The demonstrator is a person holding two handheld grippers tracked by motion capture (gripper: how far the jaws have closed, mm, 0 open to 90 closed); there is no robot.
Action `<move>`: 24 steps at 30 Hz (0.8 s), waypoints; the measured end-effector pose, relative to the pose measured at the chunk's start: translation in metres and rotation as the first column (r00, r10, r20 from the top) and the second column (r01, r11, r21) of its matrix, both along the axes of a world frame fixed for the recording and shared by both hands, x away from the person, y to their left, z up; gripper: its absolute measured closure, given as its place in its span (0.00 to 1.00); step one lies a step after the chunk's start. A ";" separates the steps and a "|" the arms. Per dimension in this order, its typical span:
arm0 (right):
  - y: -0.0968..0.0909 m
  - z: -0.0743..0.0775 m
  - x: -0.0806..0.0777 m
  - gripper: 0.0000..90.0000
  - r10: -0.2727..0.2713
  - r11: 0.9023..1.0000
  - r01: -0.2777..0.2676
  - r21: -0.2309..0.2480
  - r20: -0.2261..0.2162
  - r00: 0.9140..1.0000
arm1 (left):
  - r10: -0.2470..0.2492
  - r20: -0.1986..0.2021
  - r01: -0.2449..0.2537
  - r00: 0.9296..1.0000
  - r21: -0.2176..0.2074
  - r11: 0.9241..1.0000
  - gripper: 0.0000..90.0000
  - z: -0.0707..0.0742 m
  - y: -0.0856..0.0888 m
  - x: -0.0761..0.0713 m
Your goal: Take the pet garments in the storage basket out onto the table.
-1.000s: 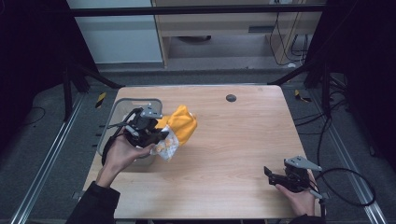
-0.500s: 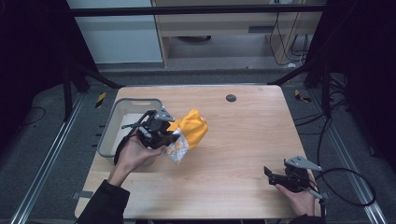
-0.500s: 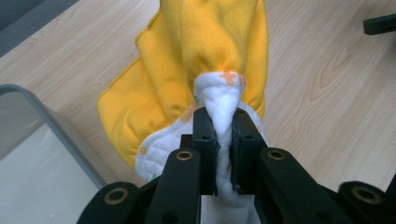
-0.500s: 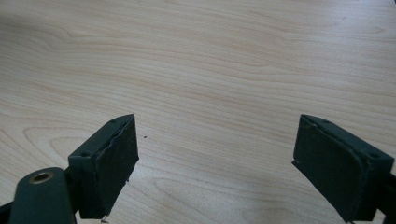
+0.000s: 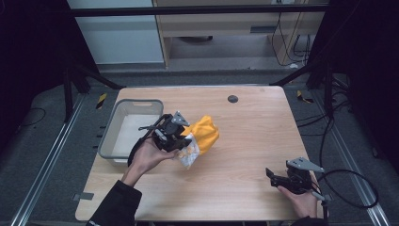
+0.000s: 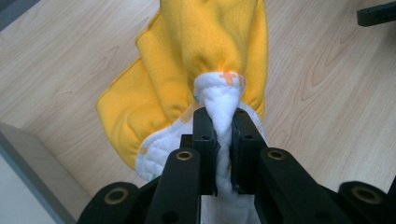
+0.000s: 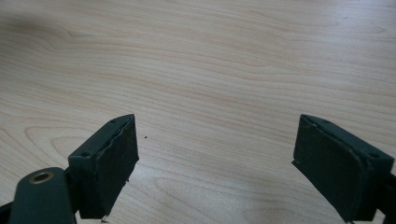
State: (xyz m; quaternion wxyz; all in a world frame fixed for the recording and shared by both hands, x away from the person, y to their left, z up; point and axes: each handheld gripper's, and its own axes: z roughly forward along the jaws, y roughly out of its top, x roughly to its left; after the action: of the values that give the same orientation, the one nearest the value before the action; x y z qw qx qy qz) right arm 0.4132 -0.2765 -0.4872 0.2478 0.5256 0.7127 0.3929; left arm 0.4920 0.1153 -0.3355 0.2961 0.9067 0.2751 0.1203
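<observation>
One yellow-and-white cloth [image 5: 203, 136], bunched, pinched at its white fold between the closed jaws of the left gripper [image 6: 223, 135], hanging above the wooden table [image 5: 244, 141] just beside one grey bin [image 5: 127, 129]. Right gripper [image 7: 215, 163] near the table's front corner, jaws spread wide, holding nothing. Two grippers, one cloth, one bin.

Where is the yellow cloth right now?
High view: the yellow cloth hangs left of centre, clamped in the left gripper, just right of the grey bin.
</observation>
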 end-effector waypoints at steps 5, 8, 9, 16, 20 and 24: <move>0.000 0.000 0.000 0.15 0.001 1.000 -0.001 -0.001 -0.001 1.000 | -0.011 -0.005 0.011 1.000 0.004 1.000 0.92 -0.006 -0.007 0.002; 0.000 0.000 0.000 0.15 0.001 1.000 -0.001 0.000 0.000 1.000 | -0.017 -0.011 0.017 1.000 0.009 1.000 0.92 -0.011 -0.011 0.003; 0.000 0.000 0.000 0.15 0.001 1.000 -0.001 0.001 0.001 1.000 | -0.020 -0.013 0.020 1.000 0.011 1.000 0.92 -0.012 -0.012 0.003; -0.001 0.000 0.000 0.15 0.001 1.000 -0.001 -0.007 0.009 1.000 | -0.039 -0.039 0.039 0.999 0.024 0.999 0.92 -0.025 -0.023 0.006; -0.002 0.000 0.000 0.15 -0.002 1.000 0.002 -0.005 0.011 1.000 | -0.049 -0.053 0.051 0.997 0.036 0.998 0.92 -0.033 -0.029 0.008; -0.002 0.001 0.000 0.15 -0.007 1.000 0.007 0.006 0.008 1.000 | -0.060 -0.068 0.063 0.996 0.046 0.997 0.92 -0.041 -0.035 0.008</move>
State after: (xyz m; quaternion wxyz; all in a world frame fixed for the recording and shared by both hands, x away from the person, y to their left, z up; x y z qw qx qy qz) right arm 0.4129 -0.2783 -0.4864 0.2505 0.5273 0.7085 0.3965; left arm 0.5005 0.0804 -0.3762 0.2686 0.9251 0.2537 0.0874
